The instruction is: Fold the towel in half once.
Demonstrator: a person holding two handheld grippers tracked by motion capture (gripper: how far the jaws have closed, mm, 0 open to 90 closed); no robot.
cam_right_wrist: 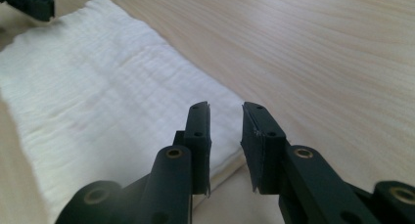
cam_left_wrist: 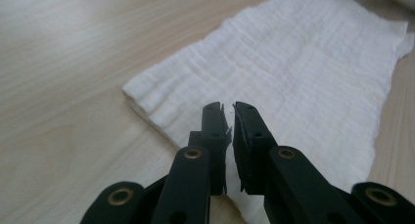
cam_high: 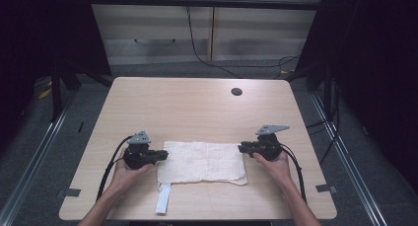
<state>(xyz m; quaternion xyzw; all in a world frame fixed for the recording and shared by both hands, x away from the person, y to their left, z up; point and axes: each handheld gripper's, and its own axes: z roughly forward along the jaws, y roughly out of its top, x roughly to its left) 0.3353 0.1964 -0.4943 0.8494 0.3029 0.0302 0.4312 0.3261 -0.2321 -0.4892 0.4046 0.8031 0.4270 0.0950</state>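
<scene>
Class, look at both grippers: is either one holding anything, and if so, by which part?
Nothing is held. The left gripper and right gripper hover at opposite ends of the white cloth, jaws slightly apart with nothing between them.

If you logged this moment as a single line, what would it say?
white cloth flat on table | left gripper at its left edge, nearly shut, empty | right gripper at right edge, open

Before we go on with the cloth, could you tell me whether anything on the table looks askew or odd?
Only small things: the folded white cloth has an uneven near edge, and a white strip trails from its near left corner toward the table edge. No spill or damage shows.
</scene>
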